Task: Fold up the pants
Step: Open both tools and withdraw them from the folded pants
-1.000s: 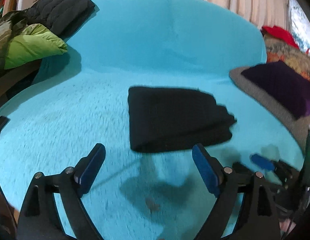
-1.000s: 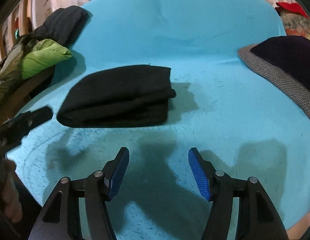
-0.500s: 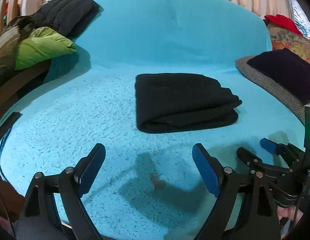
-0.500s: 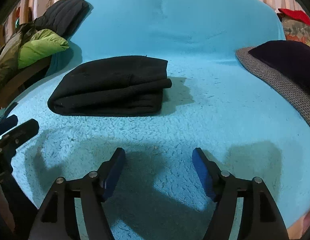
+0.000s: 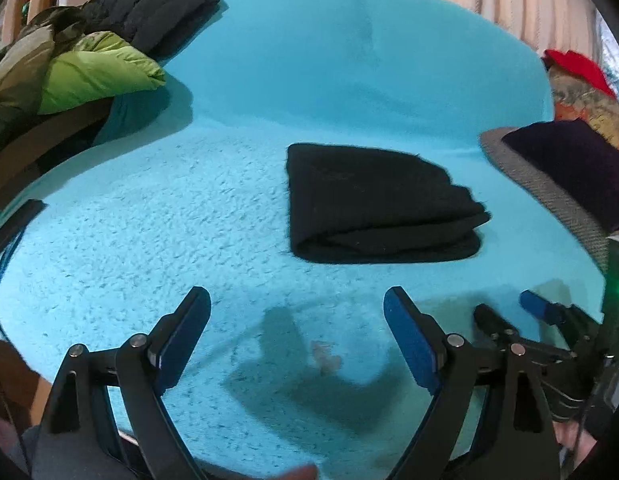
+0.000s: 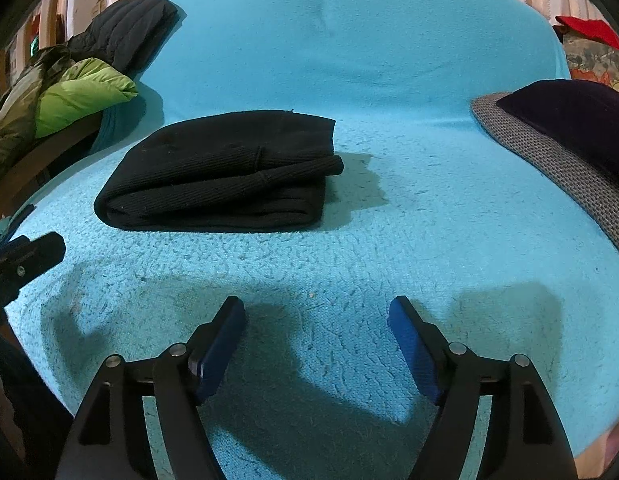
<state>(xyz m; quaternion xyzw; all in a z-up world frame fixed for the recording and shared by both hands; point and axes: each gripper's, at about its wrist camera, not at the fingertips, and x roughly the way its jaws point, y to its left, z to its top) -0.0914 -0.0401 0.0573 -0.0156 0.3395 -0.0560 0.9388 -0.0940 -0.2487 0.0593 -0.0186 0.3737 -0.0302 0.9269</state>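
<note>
The black, soft knit pants (image 5: pixel 373 200) (image 6: pixel 225 172) are folded into a thick, flat bundle. It lies on the fuzzy turquoise blanket (image 5: pixel 157 240) (image 6: pixel 409 220). The rounded fold faces 6 o'clock. Ribbed layers are stacked at the 3 o'clock end. Nothing touches the bundle.

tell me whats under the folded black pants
The pants lie directly on the teal blanket, which shows all around them. Whatever sits between their folded layers or under the blanket is covered. Both tongs are open and clear of them.
</note>
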